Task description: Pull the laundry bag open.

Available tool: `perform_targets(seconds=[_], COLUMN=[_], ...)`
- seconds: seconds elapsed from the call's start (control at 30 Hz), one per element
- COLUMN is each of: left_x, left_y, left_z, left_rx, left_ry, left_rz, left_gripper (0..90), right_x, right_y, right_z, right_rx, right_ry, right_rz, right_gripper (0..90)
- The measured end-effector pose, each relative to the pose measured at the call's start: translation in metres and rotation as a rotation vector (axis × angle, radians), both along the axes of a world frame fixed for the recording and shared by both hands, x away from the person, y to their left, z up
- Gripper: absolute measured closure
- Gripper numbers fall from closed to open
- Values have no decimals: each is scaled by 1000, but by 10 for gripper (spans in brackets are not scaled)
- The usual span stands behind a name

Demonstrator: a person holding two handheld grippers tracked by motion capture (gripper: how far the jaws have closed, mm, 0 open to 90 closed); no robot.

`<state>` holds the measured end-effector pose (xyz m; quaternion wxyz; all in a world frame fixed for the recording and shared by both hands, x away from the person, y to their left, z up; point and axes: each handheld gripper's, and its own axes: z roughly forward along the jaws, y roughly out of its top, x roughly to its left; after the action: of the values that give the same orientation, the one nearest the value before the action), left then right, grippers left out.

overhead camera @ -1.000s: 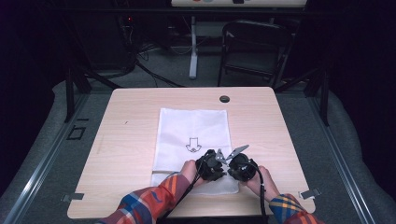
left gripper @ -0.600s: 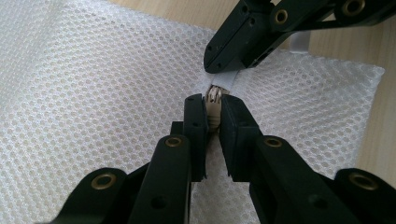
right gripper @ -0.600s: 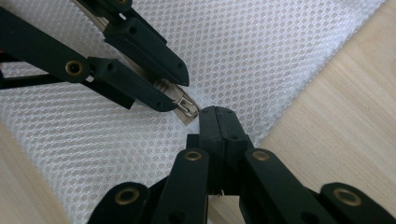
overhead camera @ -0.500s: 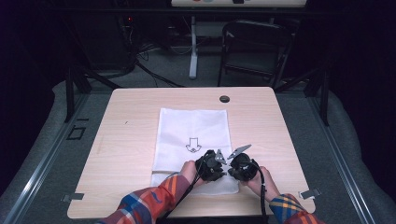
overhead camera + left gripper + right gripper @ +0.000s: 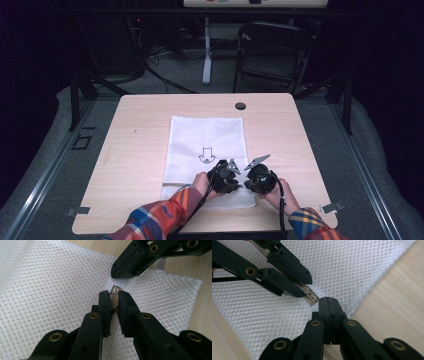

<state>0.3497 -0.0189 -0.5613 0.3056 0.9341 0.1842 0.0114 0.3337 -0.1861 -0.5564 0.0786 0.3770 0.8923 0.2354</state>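
Both tongs meet nose to nose at the mesh bag's (image 5: 207,145) near edge, the left gripper (image 5: 114,298) clamped on the zipper pull (image 5: 114,293), the right gripper (image 5: 328,302) pinched shut on the fabric tape just beyond it, zipper line running between them.

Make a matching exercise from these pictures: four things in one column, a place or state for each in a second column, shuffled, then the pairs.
Things
1. left gripper
2. right gripper
3. mesh bag
4. arrow print

Places or states
A. lies flat on the table
B. shut on the bag's near edge, beside the zipper pull
C. shut on the zipper pull
D. on the bag, just beyond the grippers

Pairs: 1-C, 2-B, 3-A, 4-D
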Motion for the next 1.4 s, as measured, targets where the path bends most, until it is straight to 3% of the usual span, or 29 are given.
perform_targets(seconds=[0.07,0.17,0.23,0.3,0.33,0.4,0.57,0.73,0.9,0.97,1.17,1.2,1.4], left_x=[0,0,0,1,1,1,6,4,5,5,4,4,3], left_y=[1,2,2,3,3,5,27,26,27,28,30,30,31], left_z=[0,1,1,1,0,1,3,0,-1,-2,-3,-4,-5], left_rx=[3,7,10,2,5,7,5,16,3,-1,-19,-27,-37], left_ry=[6,-3,-4,3,3,7,25,25,31,35,33,39,36], left_rz=[4,2,3,9,13,17,42,34,35,31,32,39,50], left_gripper=[811,811,811,811,811,812,810,808,806,805,804,804,802], right_x=[0,-1,-3,-3,-3,-3,-2,-2,-2,-2,-3,-2,-3], right_y=[-1,-2,2,2,0,0,-1,0,1,5,12,12,12], right_z=[-1,-2,-2,-2,-3,-2,-3,-2,-1,1,1,-2,-6], right_rx=[8,19,-3,-1,36,12,21,15,-2,26,37,54,47], right_ry=[15,2,-27,-22,-13,-18,-17,-20,-24,-44,-95,-94,-90], right_rz=[-1,-7,0,-4,-16,-9,-12,-14,21,28,44,44,59], right_gripper=[900,900,900,900,900,900,900,900,900,900,900,900,900])
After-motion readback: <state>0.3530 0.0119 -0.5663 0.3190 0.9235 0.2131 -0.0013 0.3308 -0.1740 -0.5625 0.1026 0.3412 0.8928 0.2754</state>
